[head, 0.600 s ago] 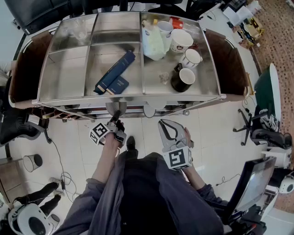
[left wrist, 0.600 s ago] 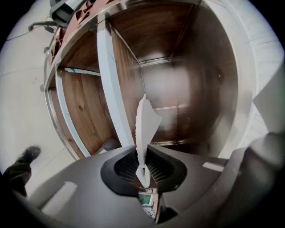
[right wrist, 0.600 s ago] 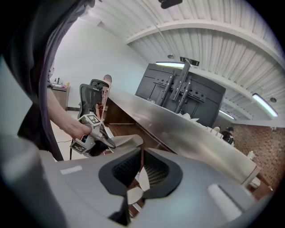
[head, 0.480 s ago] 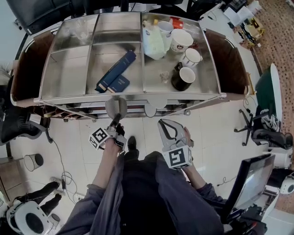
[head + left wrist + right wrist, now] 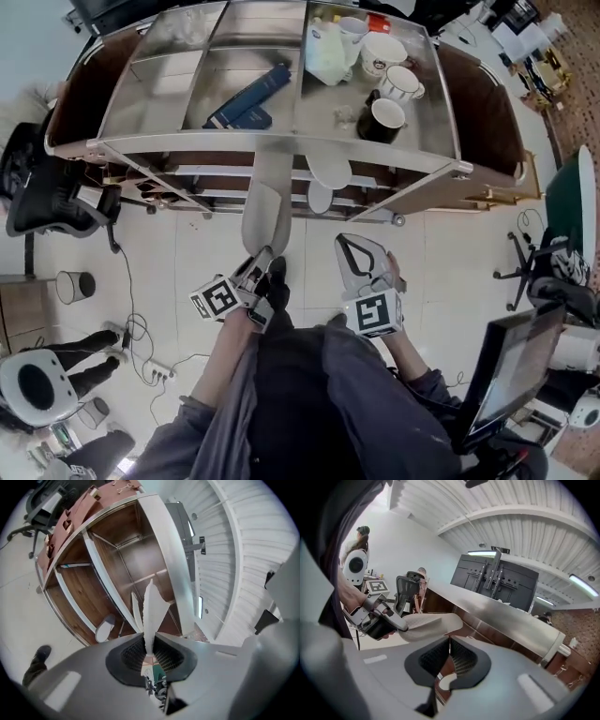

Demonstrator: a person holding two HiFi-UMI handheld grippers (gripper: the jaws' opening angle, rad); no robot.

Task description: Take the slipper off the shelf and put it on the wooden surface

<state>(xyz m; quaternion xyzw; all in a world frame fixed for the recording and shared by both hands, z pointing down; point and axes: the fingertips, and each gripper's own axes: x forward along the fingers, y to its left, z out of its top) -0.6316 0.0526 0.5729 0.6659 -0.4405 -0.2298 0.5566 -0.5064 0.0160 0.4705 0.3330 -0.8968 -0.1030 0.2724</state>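
A pale grey slipper [image 5: 266, 212] hangs in front of the metal-topped shelf unit [image 5: 281, 148], clear of its lower shelves. My left gripper [image 5: 258, 266] is shut on its near end. In the left gripper view the slipper [image 5: 152, 613] stands edge-on between the pads. From the right gripper view, the left gripper [image 5: 377, 617] holds the slipper [image 5: 433, 622] out level. My right gripper [image 5: 345, 247] is beside it, shut, with nothing in it [image 5: 450, 642]. Two more pale slippers [image 5: 330, 172] lie on the lower shelves. Brown wooden surfaces [image 5: 82, 86] flank the metal top at both ends.
On the metal top lie blue books [image 5: 249, 95], several mugs [image 5: 388, 116] and a white bag [image 5: 328, 49]. An office chair [image 5: 45, 202] and a bin [image 5: 70, 284] stand at the left, cables trail on the tiled floor, and a monitor [image 5: 511, 370] is at the right.
The left gripper has drawn back from the shelf with the slipper, which now hangs fully outside it. The head view has pulled back too. The right gripper has kept its place.
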